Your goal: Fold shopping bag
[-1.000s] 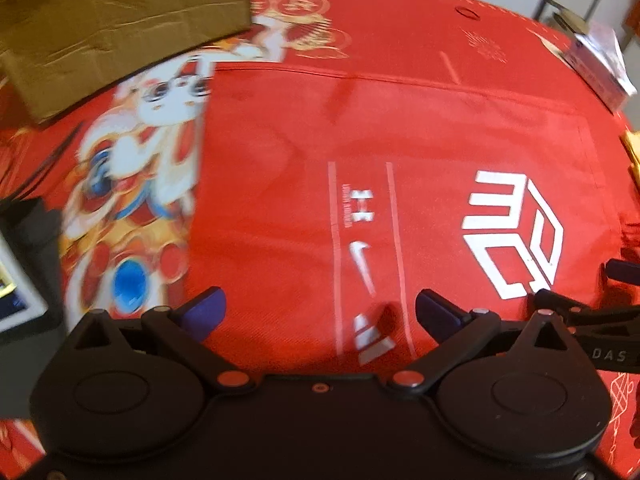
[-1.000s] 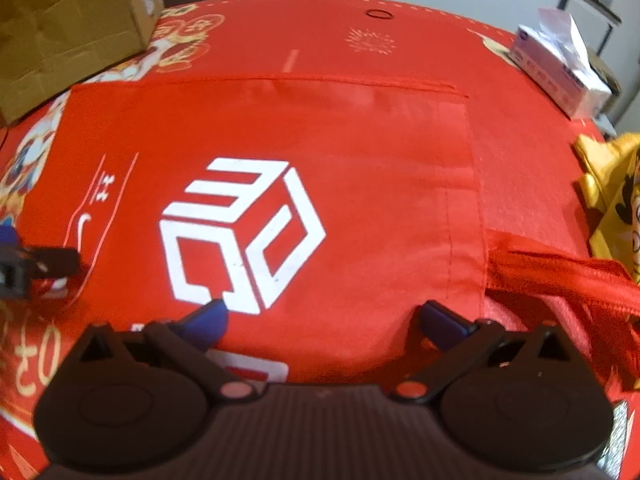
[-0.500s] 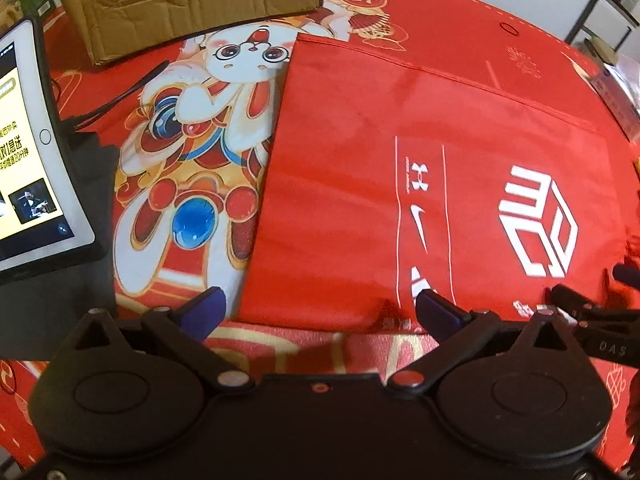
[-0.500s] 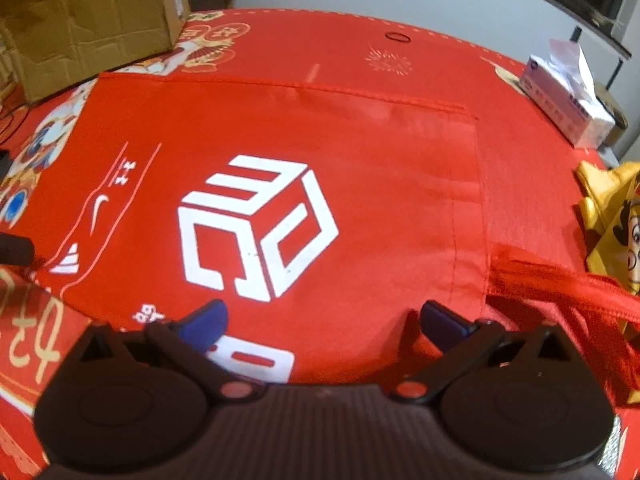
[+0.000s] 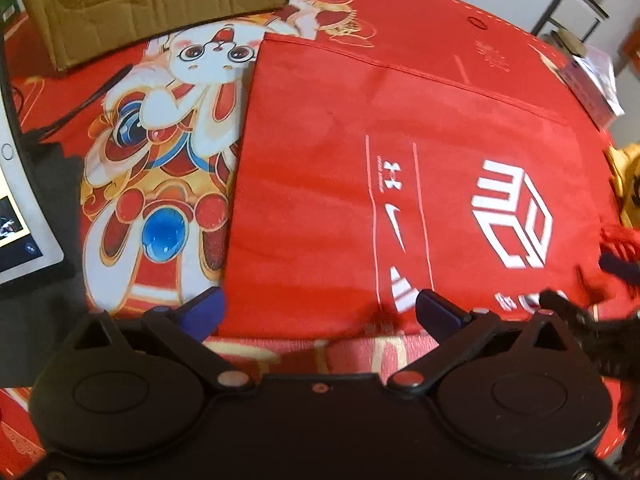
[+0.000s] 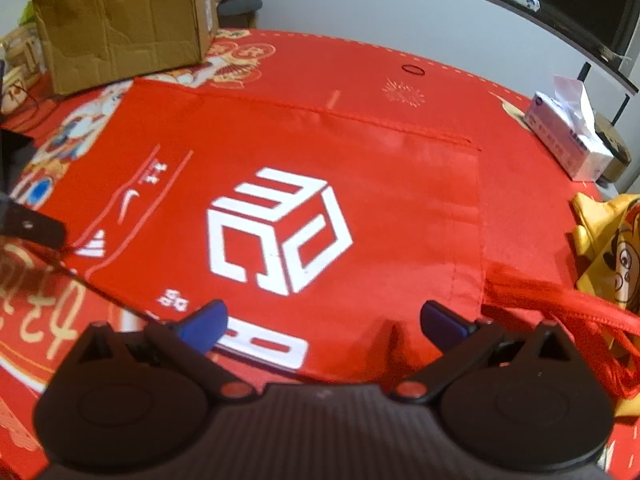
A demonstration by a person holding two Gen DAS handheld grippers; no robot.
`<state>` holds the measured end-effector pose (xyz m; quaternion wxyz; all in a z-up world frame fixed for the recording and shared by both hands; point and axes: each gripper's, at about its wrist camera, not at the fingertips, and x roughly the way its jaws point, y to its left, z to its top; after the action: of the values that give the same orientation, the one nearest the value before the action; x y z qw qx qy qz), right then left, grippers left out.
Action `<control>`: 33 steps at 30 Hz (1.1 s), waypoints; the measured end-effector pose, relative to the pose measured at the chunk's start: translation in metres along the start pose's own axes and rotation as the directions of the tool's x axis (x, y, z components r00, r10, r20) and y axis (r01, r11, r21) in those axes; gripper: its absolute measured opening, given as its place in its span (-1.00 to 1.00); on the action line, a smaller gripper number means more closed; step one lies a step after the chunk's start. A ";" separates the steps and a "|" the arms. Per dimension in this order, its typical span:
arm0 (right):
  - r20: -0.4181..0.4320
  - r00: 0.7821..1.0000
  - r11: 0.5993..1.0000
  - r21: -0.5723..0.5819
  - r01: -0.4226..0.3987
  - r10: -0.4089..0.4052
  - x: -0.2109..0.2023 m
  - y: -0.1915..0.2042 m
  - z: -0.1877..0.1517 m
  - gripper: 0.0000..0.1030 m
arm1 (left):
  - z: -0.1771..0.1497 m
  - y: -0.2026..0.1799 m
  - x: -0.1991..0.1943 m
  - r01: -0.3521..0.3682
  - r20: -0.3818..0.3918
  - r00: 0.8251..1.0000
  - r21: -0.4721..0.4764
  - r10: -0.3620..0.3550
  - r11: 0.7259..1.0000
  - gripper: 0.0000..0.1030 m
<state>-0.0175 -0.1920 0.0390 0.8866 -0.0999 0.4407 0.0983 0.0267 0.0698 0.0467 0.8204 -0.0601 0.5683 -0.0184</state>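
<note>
- One red shopping bag lies flat on the red printed tablecloth, its handles trailing right.
- Left gripper and right gripper hang at the bag's near edge, both spread wide, holding nothing.
- Cardboard box far left; tissue box far right.

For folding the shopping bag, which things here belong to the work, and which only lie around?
Belong to the job:
- red shopping bag, flat on the table
- its red handles
- left gripper, open
- right gripper, open

Just lying about:
- cardboard box
- tissue box
- tablet
- yellow cartoon bag
- printed tablecloth
</note>
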 end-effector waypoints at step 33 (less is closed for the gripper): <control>0.066 0.996 0.953 0.294 -0.070 0.053 -0.054 -0.033 -0.011 0.98 | -0.019 0.010 0.011 0.068 -0.115 0.991 0.051 -0.062 0.996 0.99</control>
<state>-0.0495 -0.2313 0.0790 0.9003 0.0506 0.4279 0.0616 0.0129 0.0777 0.0287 0.7871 -0.0549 0.6110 -0.0640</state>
